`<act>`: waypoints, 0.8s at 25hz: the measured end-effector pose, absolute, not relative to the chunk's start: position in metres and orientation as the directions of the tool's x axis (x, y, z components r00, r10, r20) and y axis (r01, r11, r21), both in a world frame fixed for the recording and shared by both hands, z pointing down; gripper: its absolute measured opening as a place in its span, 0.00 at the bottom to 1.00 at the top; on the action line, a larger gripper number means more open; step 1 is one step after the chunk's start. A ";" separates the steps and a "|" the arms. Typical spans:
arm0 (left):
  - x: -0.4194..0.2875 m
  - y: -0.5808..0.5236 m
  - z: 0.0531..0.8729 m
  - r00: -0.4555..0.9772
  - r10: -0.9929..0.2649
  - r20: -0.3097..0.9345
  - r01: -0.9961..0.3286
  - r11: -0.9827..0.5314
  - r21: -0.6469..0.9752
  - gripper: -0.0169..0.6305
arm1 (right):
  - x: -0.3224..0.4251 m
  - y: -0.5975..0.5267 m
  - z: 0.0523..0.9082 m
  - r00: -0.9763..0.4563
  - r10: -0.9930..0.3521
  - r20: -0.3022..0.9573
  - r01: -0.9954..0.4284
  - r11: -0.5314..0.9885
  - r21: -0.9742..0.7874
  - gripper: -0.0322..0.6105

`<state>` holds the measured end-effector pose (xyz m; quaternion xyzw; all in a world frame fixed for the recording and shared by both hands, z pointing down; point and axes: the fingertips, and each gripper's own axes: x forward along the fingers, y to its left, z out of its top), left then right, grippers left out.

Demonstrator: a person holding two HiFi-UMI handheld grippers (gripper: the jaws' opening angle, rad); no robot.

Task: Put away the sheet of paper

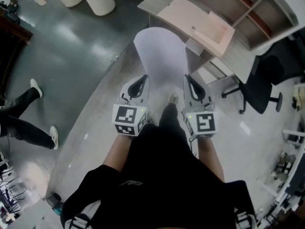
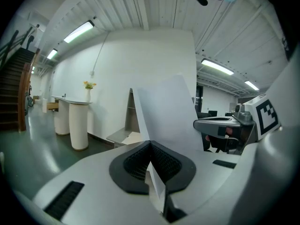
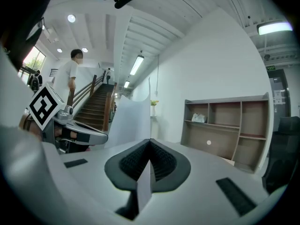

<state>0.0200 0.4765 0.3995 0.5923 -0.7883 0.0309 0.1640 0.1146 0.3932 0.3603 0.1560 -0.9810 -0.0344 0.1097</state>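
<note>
— Between the two grippers, what is held, and how does it lie?

— One white sheet of paper (image 1: 161,63), up in the air over the grey floor (image 1: 86,56). Its long axis runs straight away from the person, with the far end toward the shelf unit (image 1: 228,4) (that end looks rounded, since the sheet bows).

— And the grip?

— The left gripper (image 1: 143,80) pinches the near left corner, and the right gripper (image 1: 188,80) the near right one. Both pairs of jaws are closed tight on the paper's edge. In the left gripper view a small flap pokes back past the ribbed pads (image 2: 135,163), and the right gripper view shows the same.

— From those views, where does the sheet go?

— It rises in front of each gripper and spreads across toward the other one.

— Any print?

— The side that shows is plain white. The only marks nearby are the black-and-white squares on the marker cubes (image 1: 128,119), which are patterns, not letters. A green sign (image 3: 271,68) in the right gripper view is too small to read.
</note>
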 end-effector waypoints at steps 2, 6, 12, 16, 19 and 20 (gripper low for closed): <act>0.011 0.477 0.400 -0.264 -0.916 0.303 -0.939 0.315 0.134 0.09 | 0.103 0.391 0.361 -0.936 -0.291 0.199 -0.277 0.956 0.097 0.08; -0.005 0.468 0.405 -0.290 -0.904 0.314 -0.929 0.344 0.134 0.09 | 0.084 0.378 0.366 -0.945 -0.263 0.194 -0.251 0.964 0.083 0.08; -0.023 0.427 0.414 -0.303 -0.892 0.336 -0.918 0.368 0.149 0.09 | 0.066 0.344 0.375 -0.946 -0.224 0.233 -0.210 0.974 0.082 0.08; -0.028 0.387 0.421 -0.274 -0.891 0.362 -0.923 0.350 0.161 0.09 | 0.058 0.306 0.379 -0.938 -0.241 0.250 -0.233 0.971 0.059 0.08; -0.034 0.357 0.422 -0.251 -0.892 0.375 -0.933 0.326 0.151 0.09 | 0.053 0.274 0.381 -0.931 -0.264 0.252 -0.259 0.964 0.052 0.08; -0.037 0.347 0.424 -0.246 -0.891 0.382 -0.936 0.321 0.146 0.09 | 0.051 0.264 0.384 -0.929 -0.268 0.255 -0.265 0.963 0.048 0.08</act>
